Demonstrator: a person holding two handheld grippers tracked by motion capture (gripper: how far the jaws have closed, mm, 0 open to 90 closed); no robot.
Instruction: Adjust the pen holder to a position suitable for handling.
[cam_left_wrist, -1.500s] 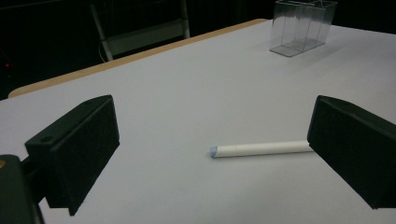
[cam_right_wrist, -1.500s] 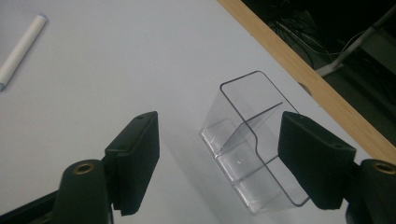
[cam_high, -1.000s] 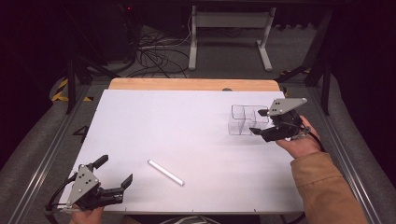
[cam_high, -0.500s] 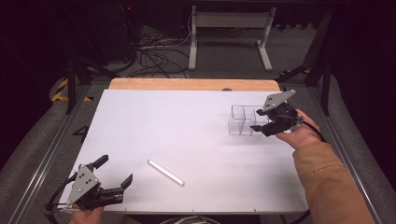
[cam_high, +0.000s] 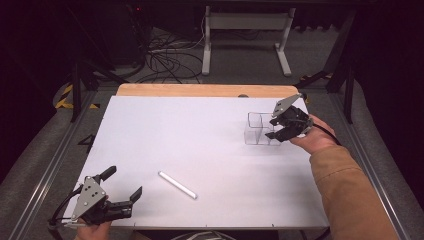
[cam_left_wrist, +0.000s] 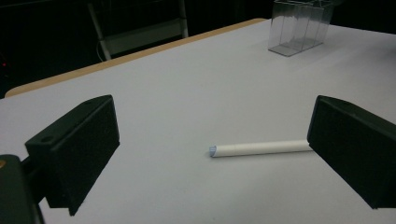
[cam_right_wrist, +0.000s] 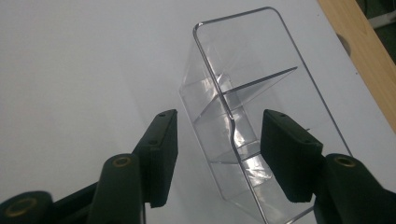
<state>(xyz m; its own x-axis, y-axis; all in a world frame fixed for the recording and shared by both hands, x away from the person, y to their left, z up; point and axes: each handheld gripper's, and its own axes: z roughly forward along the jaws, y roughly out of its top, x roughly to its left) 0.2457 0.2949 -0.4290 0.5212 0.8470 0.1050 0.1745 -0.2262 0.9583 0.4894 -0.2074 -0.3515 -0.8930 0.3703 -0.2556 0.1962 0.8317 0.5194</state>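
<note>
High view: the right gripper (cam_high: 274, 131) is at the clear box (cam_high: 259, 129) on the right far part of the white worktop (cam_high: 200, 140), and the hand (cam_high: 315, 137) behind it comes from a brown sleeve (cam_high: 345, 190). Right gripper view shows one jaw outside the long wall of the box (cam_right_wrist: 243, 112) and the other jaw inside, over a compartment, so the wall stands between them. The jaws have just been closing, but a gap is visible on the outer side and the pads do not press the wall. The box stands upright and has thin dividers inside.

Near the front left corner, the left gripper (cam_high: 122, 187) rests low over the worktop with its jaws wide apart and nothing between them. A white stick (cam_high: 177, 184) lies flat just beside it, toward the middle of the front edge. In the left gripper view the stick (cam_left_wrist: 259, 149) lies across, one end hidden behind the right jaw, and the box (cam_left_wrist: 299, 25) is well apart at the far side.
</note>
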